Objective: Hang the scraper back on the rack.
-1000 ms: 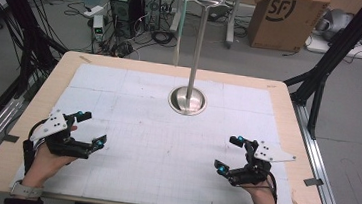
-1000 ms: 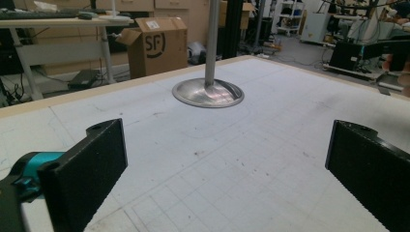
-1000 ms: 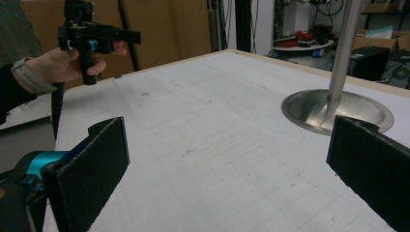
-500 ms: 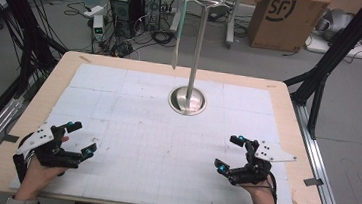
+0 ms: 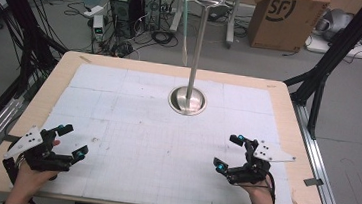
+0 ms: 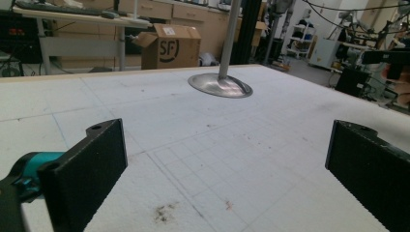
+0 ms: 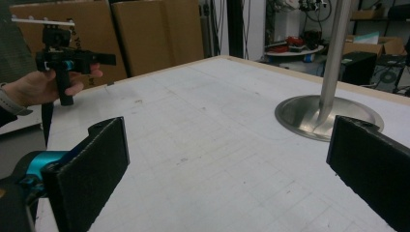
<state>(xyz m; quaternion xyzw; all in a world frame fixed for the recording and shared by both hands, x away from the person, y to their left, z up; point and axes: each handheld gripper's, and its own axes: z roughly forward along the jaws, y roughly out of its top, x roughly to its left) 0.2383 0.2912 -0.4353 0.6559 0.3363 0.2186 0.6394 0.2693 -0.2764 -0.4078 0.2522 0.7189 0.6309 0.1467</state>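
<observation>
My left gripper [image 5: 67,141] wide open, empty, near table corner. Right gripper [image 5: 230,153] same. Both well apart from metal stand [image 5: 187,100]; likely waiting, nothing to grasp.

A rectangular table with a pale wooden rim [image 5: 289,100] is seen from above, and most of its top is covered by a white sheet ruled with a faint grid [image 5: 141,128]. A round, shiny metal base plate [image 5: 187,101] is set directly on the sheet, near the far middle of the table, and an upright metal pole [image 5: 197,53] is carried by it. Small dark smudges [image 6: 164,212] are spotted on the sheet's near part.
</observation>
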